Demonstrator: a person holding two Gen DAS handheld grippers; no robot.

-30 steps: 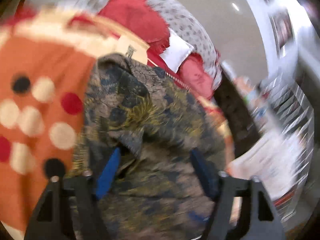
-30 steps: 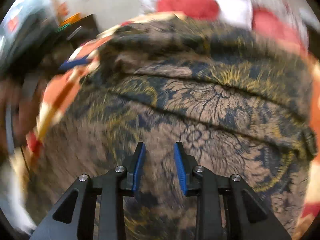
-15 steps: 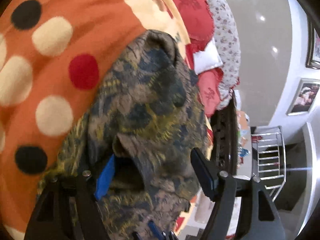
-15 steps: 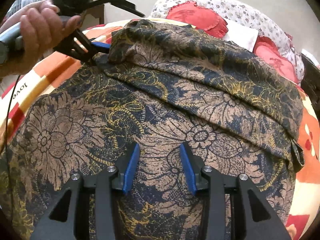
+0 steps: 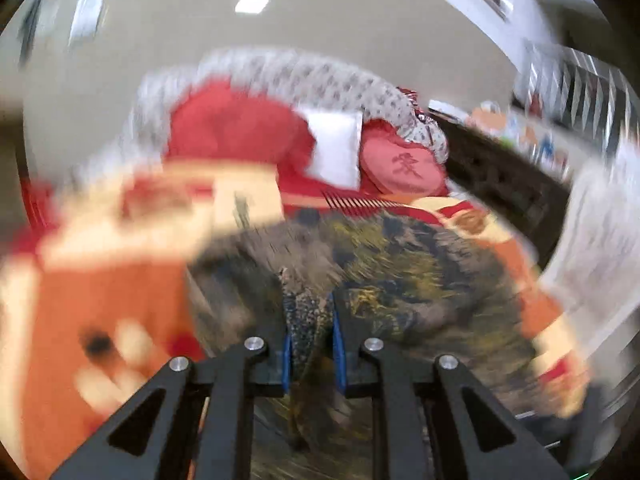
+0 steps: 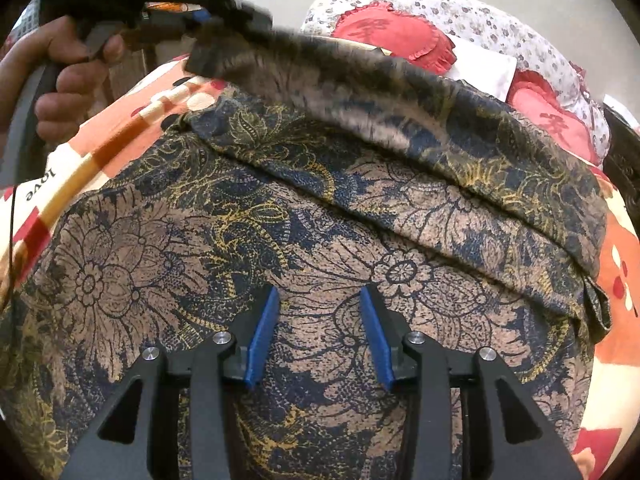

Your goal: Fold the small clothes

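Note:
A brown, navy and gold floral garment (image 6: pixel 304 240) lies spread on an orange spotted bedspread (image 6: pixel 616 280). My left gripper (image 5: pixel 309 334) is shut on the garment's far edge (image 5: pixel 306 320) and holds it lifted; it also shows in the right wrist view (image 6: pixel 200 20) at the top left, with the raised fold (image 6: pixel 320 68) trailing from it. My right gripper (image 6: pixel 318 334) is open and hovers over the flat middle of the garment, nothing between its blue pads (image 6: pixel 262 340).
Red cushions (image 6: pixel 388 32), a white pillow (image 5: pixel 332 148) and a flowered quilt (image 6: pixel 480 12) lie at the head of the bed. A dark wooden frame (image 5: pixel 504 176) and shelves stand to the right. The left wrist view is motion-blurred.
My left gripper has closed on the garment's edge and lifted it up off the bedspread. My right gripper has stayed open over the garment and barely moved.

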